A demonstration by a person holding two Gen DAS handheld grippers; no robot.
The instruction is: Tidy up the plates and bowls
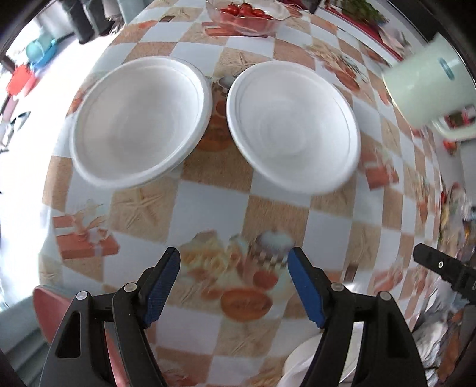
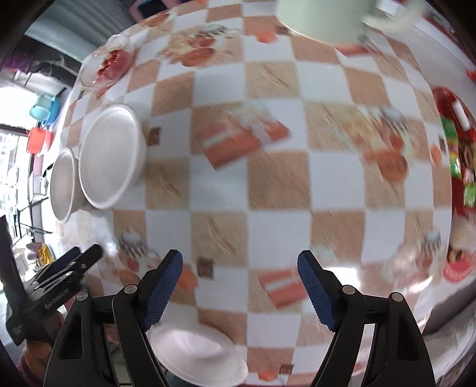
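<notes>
Two white foam bowls stand side by side on the checkered tablecloth in the left wrist view, a left bowl and a right bowl. My left gripper is open and empty, well short of them. A white plate shows under its right finger. In the right wrist view the same two bowls sit at the left, the nearer one and the farther one. My right gripper is open and empty above the table. A white plate lies just below its left finger.
A glass dish of tomatoes stands at the far edge. A pale green mug is at the right, also seen in the right wrist view. A red tray of items lies at the right. The other gripper shows at lower left.
</notes>
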